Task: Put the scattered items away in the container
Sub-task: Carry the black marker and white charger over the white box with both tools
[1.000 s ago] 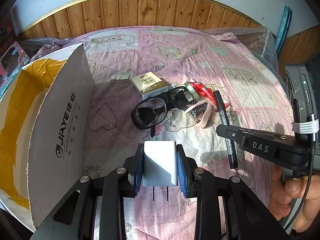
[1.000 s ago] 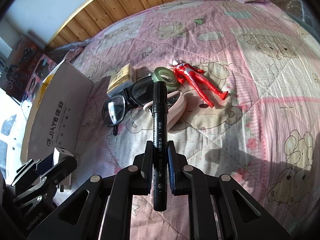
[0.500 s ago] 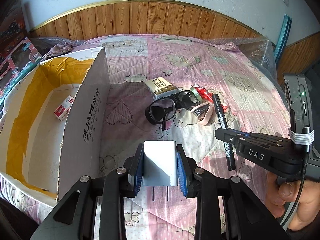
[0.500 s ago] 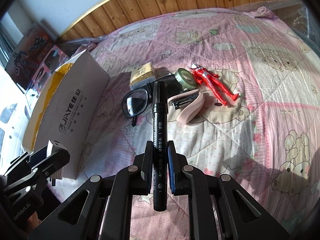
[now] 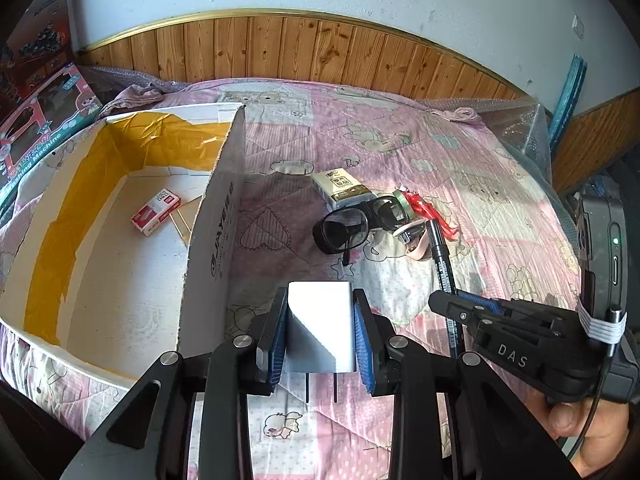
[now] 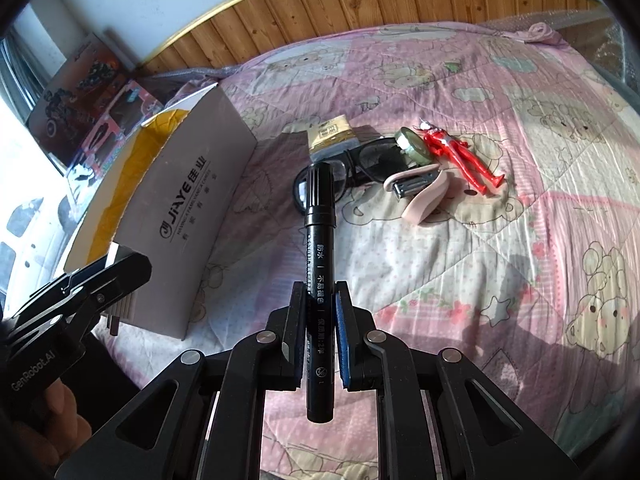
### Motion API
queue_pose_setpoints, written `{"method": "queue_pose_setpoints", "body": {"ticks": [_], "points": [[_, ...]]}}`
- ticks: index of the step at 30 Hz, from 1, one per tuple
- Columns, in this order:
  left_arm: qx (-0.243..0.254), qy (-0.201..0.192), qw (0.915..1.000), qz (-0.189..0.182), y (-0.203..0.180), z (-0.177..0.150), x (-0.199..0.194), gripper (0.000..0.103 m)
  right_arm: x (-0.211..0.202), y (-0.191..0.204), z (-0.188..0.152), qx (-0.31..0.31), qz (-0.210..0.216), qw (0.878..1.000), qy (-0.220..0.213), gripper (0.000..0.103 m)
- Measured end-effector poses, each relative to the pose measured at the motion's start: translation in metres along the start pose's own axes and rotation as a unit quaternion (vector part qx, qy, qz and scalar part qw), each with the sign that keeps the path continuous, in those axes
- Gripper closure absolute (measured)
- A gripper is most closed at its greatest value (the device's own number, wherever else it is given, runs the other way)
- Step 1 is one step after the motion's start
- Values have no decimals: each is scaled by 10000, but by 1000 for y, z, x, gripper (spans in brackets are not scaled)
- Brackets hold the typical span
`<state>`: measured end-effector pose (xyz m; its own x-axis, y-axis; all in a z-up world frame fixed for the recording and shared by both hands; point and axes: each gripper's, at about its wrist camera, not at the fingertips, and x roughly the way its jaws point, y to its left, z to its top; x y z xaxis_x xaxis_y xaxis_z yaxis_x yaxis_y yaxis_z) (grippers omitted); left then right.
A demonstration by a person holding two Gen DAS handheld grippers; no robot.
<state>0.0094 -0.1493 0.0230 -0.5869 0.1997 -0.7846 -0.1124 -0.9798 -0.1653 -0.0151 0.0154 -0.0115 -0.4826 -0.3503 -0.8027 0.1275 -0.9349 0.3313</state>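
The left wrist view looks forward and down along its fingers, close above the pink cartoon-print quilt [image 5: 400, 152], with the open white cardboard box lined in yellow tape [image 5: 208, 240] just left of the fingers. The right wrist view sits to its right, facing the same way from a similar nearness; there the box [image 6: 188, 216] lies well left of the fingers. Both views share the cluster of black-framed safety goggles [image 5: 352, 224] [image 6: 360, 168] ahead of the fingers.
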Motion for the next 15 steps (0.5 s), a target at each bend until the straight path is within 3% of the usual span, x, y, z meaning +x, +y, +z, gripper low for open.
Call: {"method": "queue_pose_setpoints", "body": {"ticks": [15], "points": [[-205,-113,9996,-131,23,1,-16,72,-16,43,-3,-85,200,9997,-72,89]]}}
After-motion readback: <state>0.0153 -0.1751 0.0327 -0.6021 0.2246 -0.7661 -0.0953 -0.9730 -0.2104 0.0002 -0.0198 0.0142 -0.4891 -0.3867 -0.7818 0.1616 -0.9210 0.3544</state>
